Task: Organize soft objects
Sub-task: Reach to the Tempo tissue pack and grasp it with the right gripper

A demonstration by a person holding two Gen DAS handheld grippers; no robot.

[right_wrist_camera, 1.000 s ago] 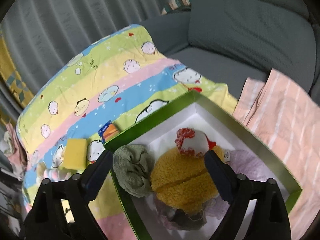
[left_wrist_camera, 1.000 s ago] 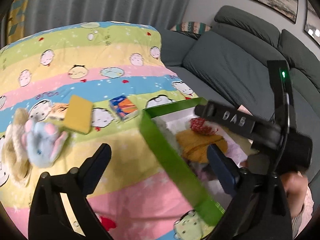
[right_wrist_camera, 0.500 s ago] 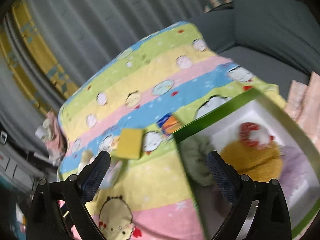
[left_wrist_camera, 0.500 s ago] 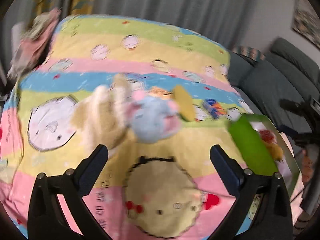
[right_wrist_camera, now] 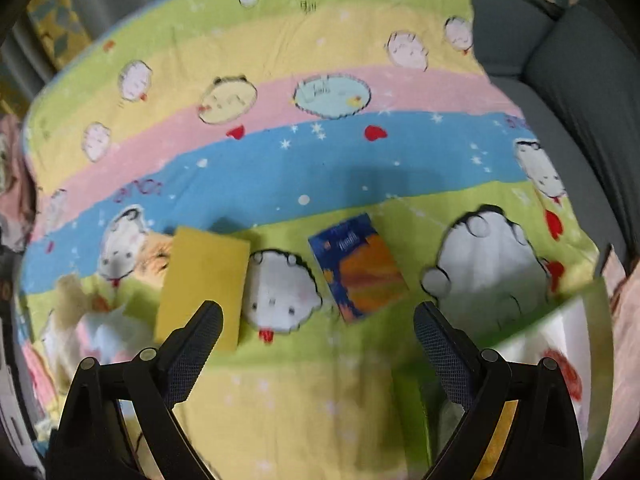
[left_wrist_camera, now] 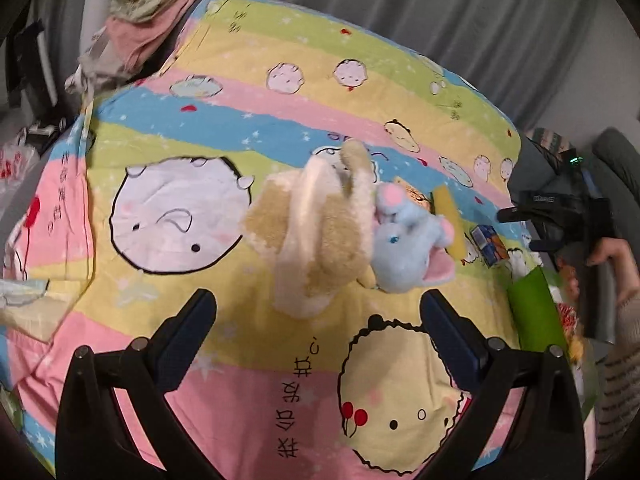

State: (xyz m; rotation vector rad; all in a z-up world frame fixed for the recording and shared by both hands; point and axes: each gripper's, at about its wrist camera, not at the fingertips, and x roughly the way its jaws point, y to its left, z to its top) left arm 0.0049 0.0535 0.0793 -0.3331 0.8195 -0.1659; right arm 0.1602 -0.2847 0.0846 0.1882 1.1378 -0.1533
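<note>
Your left claw [left_wrist_camera: 318,312] gapes wide and empty over the striped blanket [left_wrist_camera: 248,344]; just beyond, mid-frame, the beige plush [left_wrist_camera: 320,236] touches the blue plush [left_wrist_camera: 404,256]. Your right claw [right_wrist_camera: 318,328] is wide too, with the yellow sponge [right_wrist_camera: 200,280] and blue packet [right_wrist_camera: 358,266] beyond its tips.

A striped cartoon blanket [left_wrist_camera: 256,92] covers the surface. On it lie a beige plush toy [left_wrist_camera: 320,232] touching a blue plush toy [left_wrist_camera: 404,248], a yellow sponge [right_wrist_camera: 202,280], a small blue-orange packet [right_wrist_camera: 358,266] and a green box [left_wrist_camera: 534,308] (only partly seen).
</note>
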